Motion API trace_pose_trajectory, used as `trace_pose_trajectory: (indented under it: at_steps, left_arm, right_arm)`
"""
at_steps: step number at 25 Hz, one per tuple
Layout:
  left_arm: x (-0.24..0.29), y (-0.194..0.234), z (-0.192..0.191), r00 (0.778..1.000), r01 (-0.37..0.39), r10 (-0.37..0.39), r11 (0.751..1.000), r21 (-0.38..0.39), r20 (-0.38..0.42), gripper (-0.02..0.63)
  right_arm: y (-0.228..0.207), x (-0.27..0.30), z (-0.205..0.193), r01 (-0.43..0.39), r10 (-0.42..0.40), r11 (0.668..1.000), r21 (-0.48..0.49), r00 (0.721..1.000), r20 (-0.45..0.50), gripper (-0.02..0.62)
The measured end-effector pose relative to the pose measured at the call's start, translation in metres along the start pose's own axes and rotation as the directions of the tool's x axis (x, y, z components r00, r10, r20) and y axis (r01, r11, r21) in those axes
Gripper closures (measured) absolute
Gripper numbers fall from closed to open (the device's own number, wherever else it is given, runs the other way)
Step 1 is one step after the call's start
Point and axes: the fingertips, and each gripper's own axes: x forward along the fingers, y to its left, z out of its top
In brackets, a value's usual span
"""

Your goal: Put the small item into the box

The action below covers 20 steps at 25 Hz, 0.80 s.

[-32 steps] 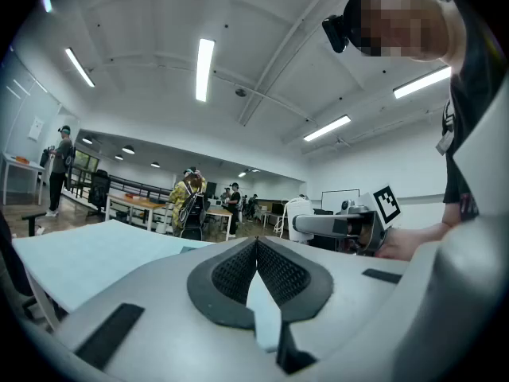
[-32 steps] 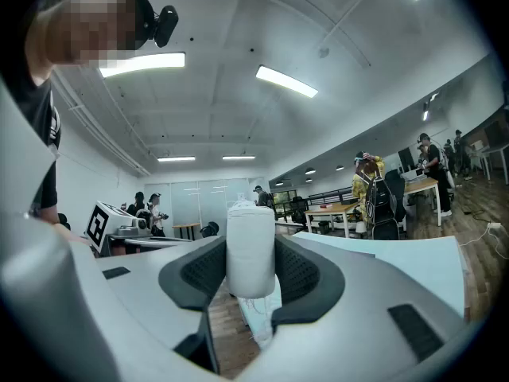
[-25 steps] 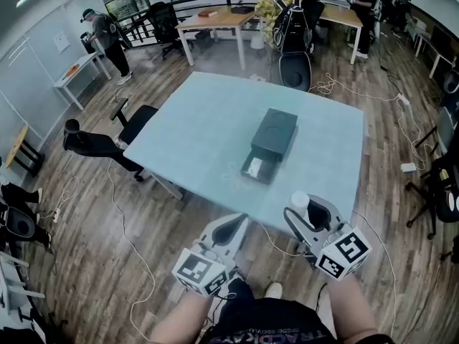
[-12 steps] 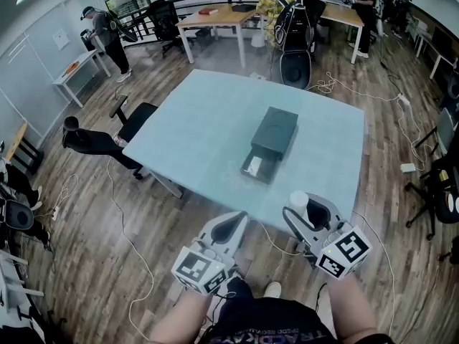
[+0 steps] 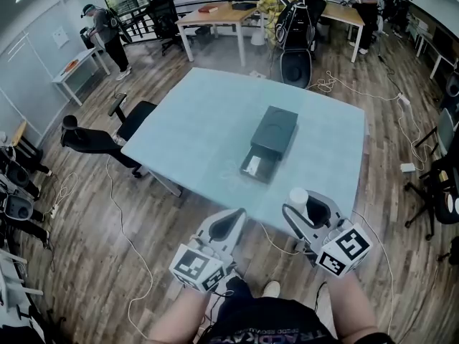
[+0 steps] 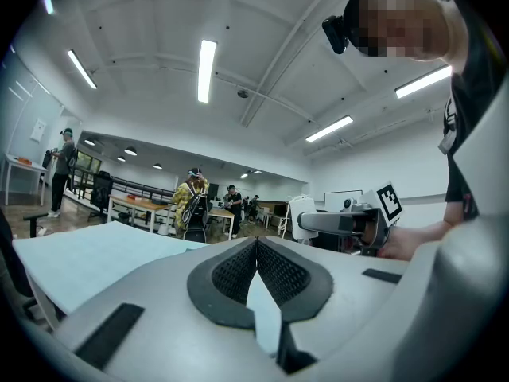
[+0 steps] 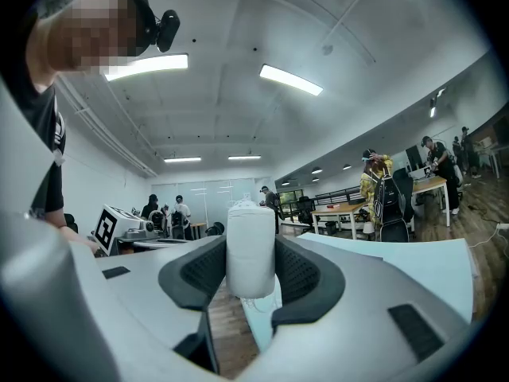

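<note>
A small white cylinder (image 7: 251, 249) stands upright between the pads of my right gripper (image 5: 305, 208), which is shut on it; its top shows in the head view as the white cylinder (image 5: 298, 196), near the table's front edge. My left gripper (image 5: 228, 227) hangs lower left of it, off the table, jaws shut with nothing between them. In the left gripper view the left gripper (image 6: 256, 255) has its pads meeting at the tips. The dark grey box (image 5: 272, 132) sits mid-table with its drawer (image 5: 259, 166) pulled out toward me, a white item inside.
The light blue table (image 5: 193, 135) stands on a wooden floor with cables (image 5: 122, 228) trailing around it. A black office chair (image 5: 107, 138) sits at the table's left. People and desks (image 5: 215, 16) fill the far end of the room.
The view has shifted slightly; both grippers hold nearly the same place, and the white cylinder stays gripped.
</note>
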Motion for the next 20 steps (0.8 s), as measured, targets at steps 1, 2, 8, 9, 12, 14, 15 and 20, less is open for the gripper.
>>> trace_pose_trajectory:
  at_steps: [1,2,8,9,12,14,15,20]
  left_arm:
    - [0.001,0.001,0.0,1.0,0.0,0.0,1.0,0.002,0.001,0.572]
    - [0.002,0.002,0.001,1.0,0.0,0.0,1.0,0.003,0.003,0.572]
    - [0.006,0.008,0.006,1.0,-0.008,0.008,1.0,-0.001,0.002,0.572]
    - [0.007,0.01,0.006,1.0,-0.007,0.007,1.0,0.0,0.003,0.572]
    - [0.01,0.016,0.009,1.0,-0.003,0.003,1.0,0.005,0.003,0.572]
    - [0.011,0.022,0.01,1.0,0.004,-0.004,1.0,0.006,0.002,0.572]
    - [0.011,0.025,0.01,1.0,0.008,-0.008,1.0,0.006,0.001,0.572]
    - [0.016,0.04,0.009,0.999,0.035,-0.035,0.999,0.005,-0.004,0.572]
  right_arm:
    - [-0.001,0.001,0.001,0.0,0.0,1.0,0.0,1.0,0.001,0.402]
    - [-0.002,0.001,0.001,0.0,0.0,1.0,0.001,1.0,0.001,0.402]
    - [-0.008,0.004,0.005,0.001,-0.001,1.0,0.004,1.0,-0.005,0.402]
    - [-0.009,0.005,0.006,0.002,-0.002,1.0,0.003,1.0,-0.004,0.402]
    - [-0.012,0.011,0.007,0.005,-0.005,1.0,0.0,1.0,-0.002,0.402]
    - [-0.014,0.018,0.008,0.01,-0.01,1.0,-0.002,1.0,-0.001,0.402]
    - [-0.015,0.022,0.008,0.014,-0.014,1.0,-0.001,1.0,0.001,0.402]
    - [-0.022,0.037,0.011,0.042,-0.042,0.999,0.013,0.999,0.013,0.402]
